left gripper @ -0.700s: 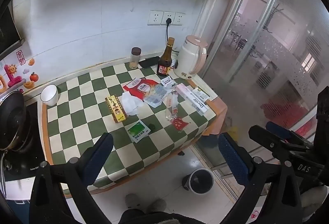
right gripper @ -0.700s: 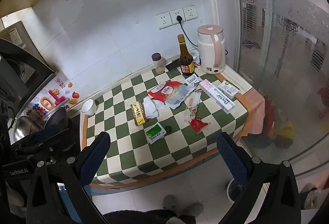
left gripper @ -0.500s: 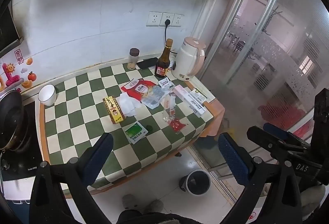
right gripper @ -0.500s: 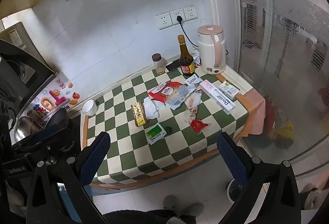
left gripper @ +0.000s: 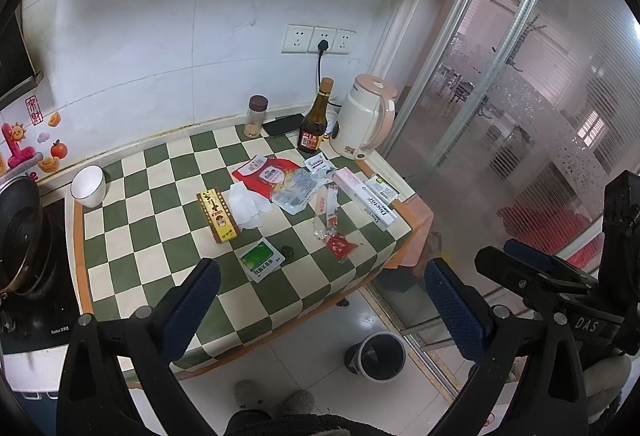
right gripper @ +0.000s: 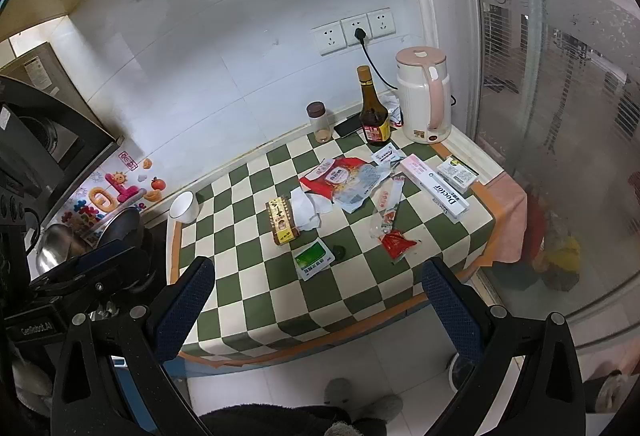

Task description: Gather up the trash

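The desk point(left gripper: 132, 248), draped in a smooth green-and-cream checked cloth, lies ahead of and below both pairs of fingers, which hang back from its near edge, presumably to take in the whole spread before a first pick. The left gripper point(left gripper: 320, 300) and the right gripper point(right gripper: 320, 300) are both spread wide and empty, their blue ribbed fingers point(left gripper: 190, 310) touching nothing. Beyond the fingers, at the far edge, the things likely meant to stay stand upright: a ribbed cream kettle point(left gripper: 366, 127), a dark glass sauce bottle point(left gripper: 315, 123) and a small spice jar point(left gripper: 255, 117). Below the left fingers, on the tiled floor, waits a round waste bin point(left gripper: 378, 356), handy for dropping. The trash lies flat and scattered midway across the cloth: a long white toothpaste box point(left gripper: 366, 199), a crinkled red snack bag point(left gripper: 272, 175) under clear film, a yellow carton point(left gripper: 218, 215), a crumpled tissue point(left gripper: 248, 205), a green-and-white sachet point(left gripper: 261, 260) nearest the fingers, a glossy red packet point(left gripper: 341, 246), and a small dark scrap point(left gripper: 286, 251), perhaps a cap; it is too small to tell.
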A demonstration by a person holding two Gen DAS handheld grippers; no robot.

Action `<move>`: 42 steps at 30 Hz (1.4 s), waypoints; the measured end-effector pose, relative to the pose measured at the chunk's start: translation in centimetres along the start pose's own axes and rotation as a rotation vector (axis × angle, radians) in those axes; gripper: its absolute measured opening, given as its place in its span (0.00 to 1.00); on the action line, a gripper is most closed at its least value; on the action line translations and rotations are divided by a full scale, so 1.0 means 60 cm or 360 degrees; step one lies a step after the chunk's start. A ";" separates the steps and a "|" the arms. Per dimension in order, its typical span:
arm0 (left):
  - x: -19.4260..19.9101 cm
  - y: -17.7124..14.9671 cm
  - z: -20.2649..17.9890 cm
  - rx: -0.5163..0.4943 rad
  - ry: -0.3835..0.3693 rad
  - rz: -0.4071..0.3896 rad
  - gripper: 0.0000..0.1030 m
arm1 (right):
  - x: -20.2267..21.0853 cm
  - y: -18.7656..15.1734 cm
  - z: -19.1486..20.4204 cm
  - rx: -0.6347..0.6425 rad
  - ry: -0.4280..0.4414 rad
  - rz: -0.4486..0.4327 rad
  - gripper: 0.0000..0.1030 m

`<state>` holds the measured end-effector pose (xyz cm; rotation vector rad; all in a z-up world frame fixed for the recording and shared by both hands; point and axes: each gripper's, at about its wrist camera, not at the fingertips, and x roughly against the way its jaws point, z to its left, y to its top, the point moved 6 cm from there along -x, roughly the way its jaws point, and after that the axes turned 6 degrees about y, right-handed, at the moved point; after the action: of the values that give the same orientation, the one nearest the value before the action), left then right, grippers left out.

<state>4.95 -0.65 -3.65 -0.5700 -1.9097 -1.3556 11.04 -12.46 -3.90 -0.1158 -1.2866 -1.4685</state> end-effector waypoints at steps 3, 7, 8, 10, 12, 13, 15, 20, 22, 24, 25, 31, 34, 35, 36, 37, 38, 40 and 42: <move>0.001 -0.001 0.003 0.0000 -0.0003 -0.0006 1.00 | 0.000 -0.001 0.003 -0.0003 0.0006 -0.0001 1.00; 0.002 0.002 0.005 -0.0001 -0.0005 -0.0004 1.00 | -0.001 -0.002 0.008 -0.0005 0.0034 0.0002 1.00; 0.002 0.003 0.005 -0.0002 -0.0003 -0.0005 1.00 | -0.001 -0.002 0.008 -0.0005 0.0034 0.0002 1.00; 0.001 0.004 0.006 0.0000 -0.0003 -0.0005 1.00 | -0.002 -0.001 0.005 -0.0010 0.0045 0.0009 1.00; 0.002 0.004 0.006 -0.0001 -0.0004 -0.0004 1.00 | -0.002 -0.001 0.005 -0.0009 0.0045 0.0009 1.00; 0.002 0.002 0.008 -0.0003 -0.0006 -0.0005 1.00 | -0.002 -0.001 0.004 -0.0011 0.0044 0.0010 1.00; 0.002 0.001 0.008 -0.0003 -0.0007 -0.0005 1.00 | -0.003 -0.002 0.006 -0.0010 0.0051 0.0013 1.00; 0.002 0.000 0.008 -0.0005 -0.0006 -0.0009 1.00 | -0.003 -0.003 0.008 -0.0011 0.0052 0.0013 1.00; 0.002 0.000 0.008 -0.0006 -0.0006 -0.0009 1.00 | -0.003 -0.003 0.010 -0.0011 0.0052 0.0014 1.00; 0.002 0.000 0.008 -0.0006 -0.0007 -0.0008 1.00 | -0.005 -0.003 0.010 -0.0012 0.0053 0.0016 1.00; 0.002 0.000 0.008 -0.0007 -0.0006 -0.0009 1.00 | -0.005 -0.003 0.010 -0.0012 0.0053 0.0016 1.00; 0.006 0.000 0.009 -0.0003 -0.0007 -0.0010 1.00 | -0.004 -0.003 0.010 -0.0011 0.0053 0.0017 1.00; 0.005 0.000 0.008 -0.0006 -0.0006 -0.0012 1.00 | -0.004 -0.002 0.010 -0.0011 0.0054 0.0016 1.00; 0.005 0.000 0.008 -0.0005 -0.0008 -0.0011 1.00 | -0.004 -0.002 0.010 -0.0011 0.0054 0.0016 1.00; 0.005 0.000 0.007 -0.0006 -0.0008 -0.0010 1.00 | -0.004 -0.002 0.008 -0.0012 0.0055 0.0018 1.00; 0.005 0.000 0.007 -0.0005 -0.0007 -0.0012 1.00 | -0.004 -0.003 0.009 -0.0011 0.0056 0.0017 1.00; 0.006 0.000 0.007 -0.0004 -0.0007 -0.0011 1.00 | -0.004 -0.003 0.009 -0.0011 0.0056 0.0017 1.00; 0.006 0.000 0.006 -0.0005 -0.0008 -0.0009 1.00 | -0.004 -0.002 0.005 -0.0013 0.0060 0.0020 1.00; 0.006 0.001 0.005 -0.0005 -0.0006 -0.0013 1.00 | -0.004 -0.003 0.006 -0.0015 0.0062 0.0021 1.00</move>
<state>4.63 -0.36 -3.40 -0.5673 -1.9150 -1.3638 10.77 -12.08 -4.01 -0.1009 -1.2455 -1.4590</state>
